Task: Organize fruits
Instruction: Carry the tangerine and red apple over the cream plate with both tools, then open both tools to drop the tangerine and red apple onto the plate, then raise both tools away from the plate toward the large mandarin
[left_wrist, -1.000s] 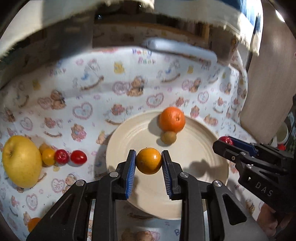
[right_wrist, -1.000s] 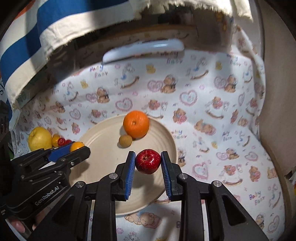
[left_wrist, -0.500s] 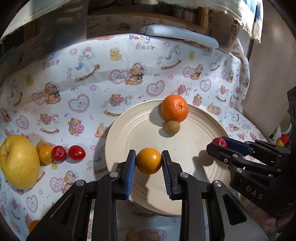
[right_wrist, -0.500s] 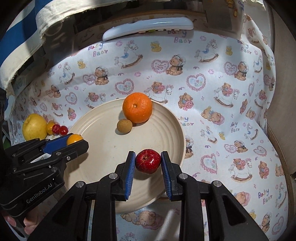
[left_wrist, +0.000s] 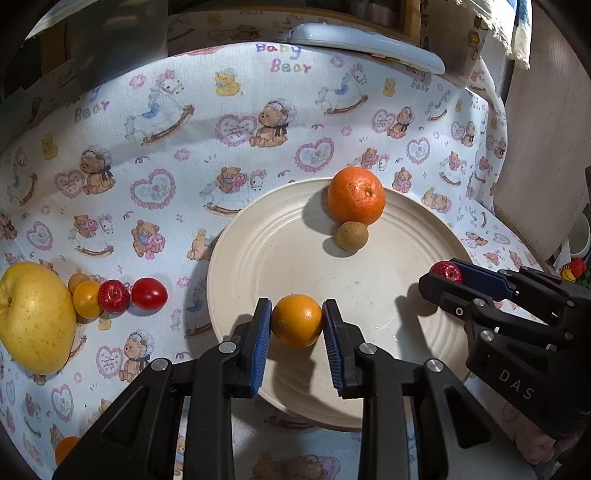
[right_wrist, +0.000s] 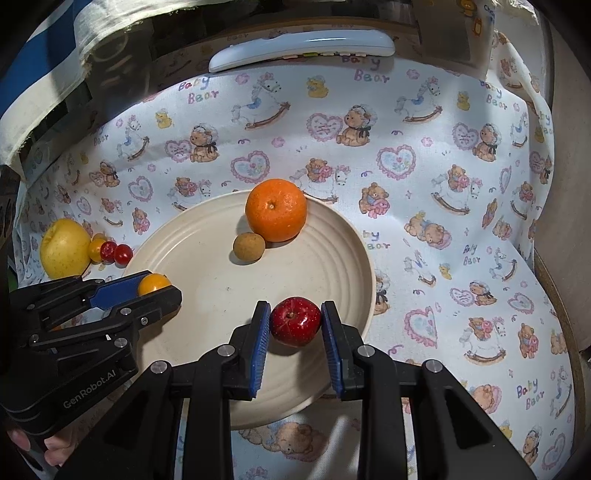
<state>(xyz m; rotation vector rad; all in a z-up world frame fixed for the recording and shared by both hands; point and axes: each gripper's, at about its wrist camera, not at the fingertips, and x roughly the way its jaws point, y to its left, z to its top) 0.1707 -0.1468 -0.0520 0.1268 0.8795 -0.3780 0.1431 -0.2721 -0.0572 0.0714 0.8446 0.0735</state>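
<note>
My left gripper is shut on a small orange fruit above the near left part of the cream plate. My right gripper is shut on a small red apple above the near right part of the plate. A large orange and a small brown fruit lie at the plate's far side. On the cloth to the left lie a yellow apple, a small yellow fruit and two small red fruits.
A white remote lies at the far edge of the bear-print cloth. A wooden panel stands at the right. Another orange fruit shows at the near left edge of the left wrist view.
Both grippers have come lower and closer to the plate, each still holding its fruit.
</note>
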